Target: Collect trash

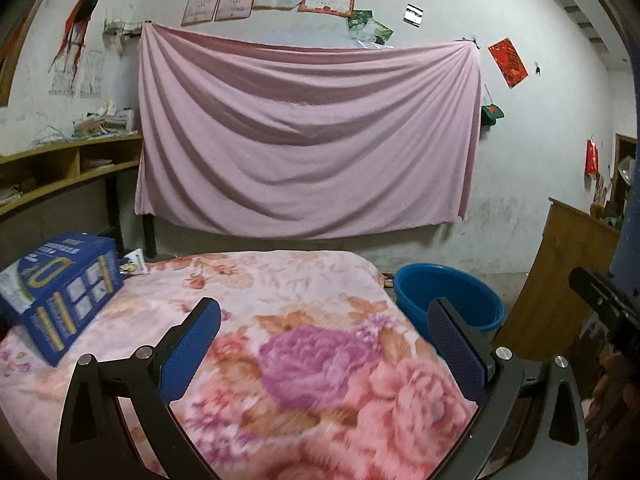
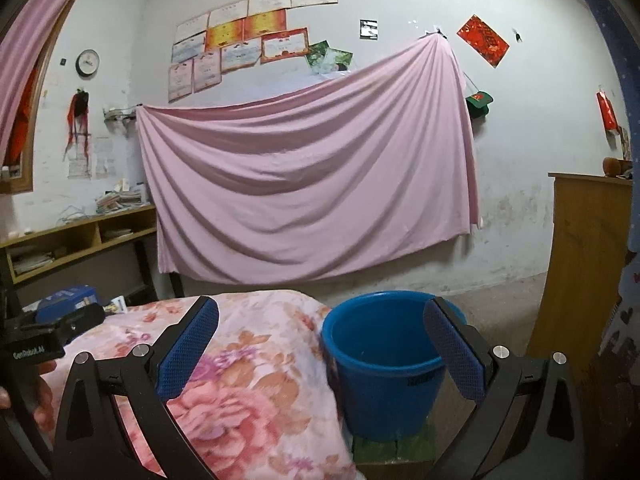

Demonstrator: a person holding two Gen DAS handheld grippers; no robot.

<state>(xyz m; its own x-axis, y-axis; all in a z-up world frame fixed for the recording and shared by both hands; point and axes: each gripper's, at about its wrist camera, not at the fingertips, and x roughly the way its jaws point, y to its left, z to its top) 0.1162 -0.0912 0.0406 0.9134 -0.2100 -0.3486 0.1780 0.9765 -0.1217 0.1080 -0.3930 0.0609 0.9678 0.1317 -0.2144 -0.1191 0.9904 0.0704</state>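
A blue plastic bucket (image 2: 380,364) stands on the floor right of a table covered with a floral blanket (image 2: 248,360); it also shows in the left wrist view (image 1: 448,296). A blue carton (image 1: 60,292) lies on the blanket's left side, with a small packet (image 1: 134,262) behind it; the carton shows far left in the right wrist view (image 2: 68,300). My left gripper (image 1: 324,312) is open and empty above the blanket. My right gripper (image 2: 322,314) is open and empty, with the bucket's near rim between its fingers.
A pink sheet (image 1: 308,136) hangs on the back wall. A wooden shelf desk (image 1: 68,168) with papers stands at the left. A wooden cabinet (image 2: 588,272) stands at the right. The bucket rests on a green block (image 2: 396,448).
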